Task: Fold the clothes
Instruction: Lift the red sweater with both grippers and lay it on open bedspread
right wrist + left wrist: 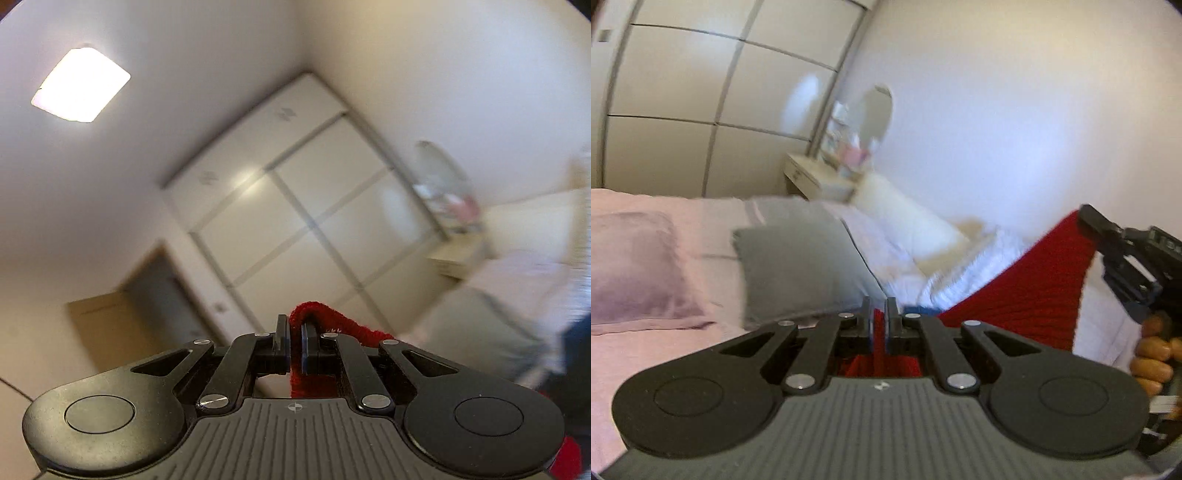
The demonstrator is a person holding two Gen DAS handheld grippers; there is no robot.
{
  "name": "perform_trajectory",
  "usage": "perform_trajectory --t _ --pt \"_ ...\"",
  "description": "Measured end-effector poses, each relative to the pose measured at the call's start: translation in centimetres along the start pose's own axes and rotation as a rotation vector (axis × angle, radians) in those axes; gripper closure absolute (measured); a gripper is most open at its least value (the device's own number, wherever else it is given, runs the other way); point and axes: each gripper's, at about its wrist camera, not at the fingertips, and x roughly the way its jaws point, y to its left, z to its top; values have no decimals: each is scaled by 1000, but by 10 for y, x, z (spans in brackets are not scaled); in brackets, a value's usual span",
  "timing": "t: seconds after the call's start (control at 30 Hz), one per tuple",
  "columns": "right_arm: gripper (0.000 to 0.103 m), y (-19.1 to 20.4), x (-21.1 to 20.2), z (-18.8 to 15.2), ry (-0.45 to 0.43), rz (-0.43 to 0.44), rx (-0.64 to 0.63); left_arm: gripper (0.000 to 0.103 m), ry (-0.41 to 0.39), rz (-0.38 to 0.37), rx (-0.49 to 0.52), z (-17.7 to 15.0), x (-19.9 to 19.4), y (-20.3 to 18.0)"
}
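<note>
Red knit garment hung stretched in the air above the bed, one edge pinched in the closed left gripper and another in the closed right gripper, probably to spread it flat for folding.

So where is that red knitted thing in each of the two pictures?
Left wrist view: the red sweater stretches from the left hand-held gripper at bottom centre up to the right hand-held gripper.
Right wrist view: only a bunched red edge shows, pinched at bottom centre.
Shared landmark: the white wardrobe.
</note>
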Motion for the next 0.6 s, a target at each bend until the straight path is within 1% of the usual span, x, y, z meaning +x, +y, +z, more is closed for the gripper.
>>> perform_trajectory --t 0.1,0.13,0.17,0.2,0.23,0.27,0.3,0.33,0.37,0.43,0.53,0.6 --pt "99 47 31 -16 13 83 7 101 -30 78 -12 2 -46 22" --pt "99 62 42 -23 29 102 8 101 6 142 -15 -3 -52 32" --pt "99 74 56 -33 82 106 8 99 51 214 -17 -8 -55 43" --pt "99 82 75 -46 175 91 5 95 95 286 -18 -14 -59 55" --pt "98 91 95 -59 268 76 2 94 140 357 -20 -19 -63 66" --pt "79 100 115 -75 386 42 -14 95 185 429 -21 -24 -67 77" --pt "52 109 136 -97 530 -20 -48 94 229 500 -23 -30 -71 88" --pt "42 115 149 -119 633 -77 -69 94 283 565 -22 -40 -73 100" --pt "40 118 153 -138 691 -116 -73 94 324 590 -39 -52 -80 110" --pt "40 120 151 -176 766 -169 -63 94 401 622 -82 -75 -94 127" --pt "40 115 130 -216 836 -230 -58 94 476 639 -115 -107 -117 138" --pt "40 103 109 -236 892 -289 -98 94 523 651 -117 -125 -127 138"
